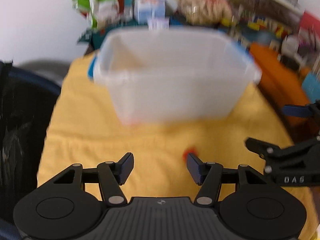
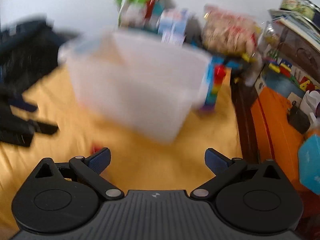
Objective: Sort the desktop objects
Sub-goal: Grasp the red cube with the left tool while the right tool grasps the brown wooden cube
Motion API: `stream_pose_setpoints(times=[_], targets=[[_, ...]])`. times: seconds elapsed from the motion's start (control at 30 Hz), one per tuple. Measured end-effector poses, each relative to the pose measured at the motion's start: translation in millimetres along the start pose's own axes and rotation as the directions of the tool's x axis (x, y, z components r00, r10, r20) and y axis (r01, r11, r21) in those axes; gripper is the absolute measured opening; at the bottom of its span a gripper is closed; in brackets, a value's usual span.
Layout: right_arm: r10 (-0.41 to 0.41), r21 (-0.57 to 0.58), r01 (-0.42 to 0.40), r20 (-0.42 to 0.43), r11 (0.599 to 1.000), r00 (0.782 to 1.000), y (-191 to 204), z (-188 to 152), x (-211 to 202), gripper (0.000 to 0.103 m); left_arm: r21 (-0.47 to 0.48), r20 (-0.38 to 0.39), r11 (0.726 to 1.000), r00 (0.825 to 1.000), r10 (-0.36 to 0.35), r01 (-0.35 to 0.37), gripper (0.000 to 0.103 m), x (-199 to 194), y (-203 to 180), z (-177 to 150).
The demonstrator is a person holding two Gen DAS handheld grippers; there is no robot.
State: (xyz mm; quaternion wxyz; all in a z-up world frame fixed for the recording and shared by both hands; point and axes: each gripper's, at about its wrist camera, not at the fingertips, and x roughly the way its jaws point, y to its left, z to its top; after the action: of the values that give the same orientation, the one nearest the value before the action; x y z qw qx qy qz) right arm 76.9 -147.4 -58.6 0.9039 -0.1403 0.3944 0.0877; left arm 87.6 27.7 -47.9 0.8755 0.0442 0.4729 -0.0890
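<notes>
A translucent white plastic bin (image 1: 172, 74) stands on the yellow cloth (image 1: 80, 132); it also shows in the right wrist view (image 2: 136, 84). Both views are blurred. My left gripper (image 1: 160, 169) is open and empty, low over the cloth in front of the bin. A small red object (image 1: 189, 152) lies on the cloth by its right fingertip and shows in the right wrist view (image 2: 95, 148) too. My right gripper (image 2: 158, 161) is open and empty; in the left wrist view it shows at the right edge (image 1: 280, 132). A rainbow block tower (image 2: 215, 88) stands right of the bin.
Snack bags and boxes (image 1: 152, 10) crowd behind the bin. An orange surface (image 2: 280, 124) with books and toys lies to the right. A dark chair (image 1: 22, 120) stands left of the cloth. A turquoise box (image 2: 311, 166) is at the far right.
</notes>
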Motion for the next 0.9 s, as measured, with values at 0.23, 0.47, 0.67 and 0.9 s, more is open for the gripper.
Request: stream_pose_setpoints(times=[0.23,0.47,0.67,0.9], targets=[[0.196,-0.016,-0.197,-0.062,0.980,0.979,31,-30,29,0.077,0.027,-0.076,0.999,0.997,0.025,-0.023,0.062,26,-2,-20],[0.241,-0.035,-0.245,-0.086,0.969,0.967,42,-32,56,0.044,0.009,-0.090,0.999,0.995,-0.037,0.038,0.062,36,-5,-13],[0.192,-0.033,-0.195,-0.072,0.980,0.979,29,-39,48,0.035,-0.007,-0.106,0.993,0.987,-0.117,0.117,0.062,57,-23,5],[0.175,0.088,-0.169,-0.063,0.982,0.983,1,-53,49,0.035,-0.022,-0.106,0.997,0.991,-0.081,0.079,0.028,89,-54,20]])
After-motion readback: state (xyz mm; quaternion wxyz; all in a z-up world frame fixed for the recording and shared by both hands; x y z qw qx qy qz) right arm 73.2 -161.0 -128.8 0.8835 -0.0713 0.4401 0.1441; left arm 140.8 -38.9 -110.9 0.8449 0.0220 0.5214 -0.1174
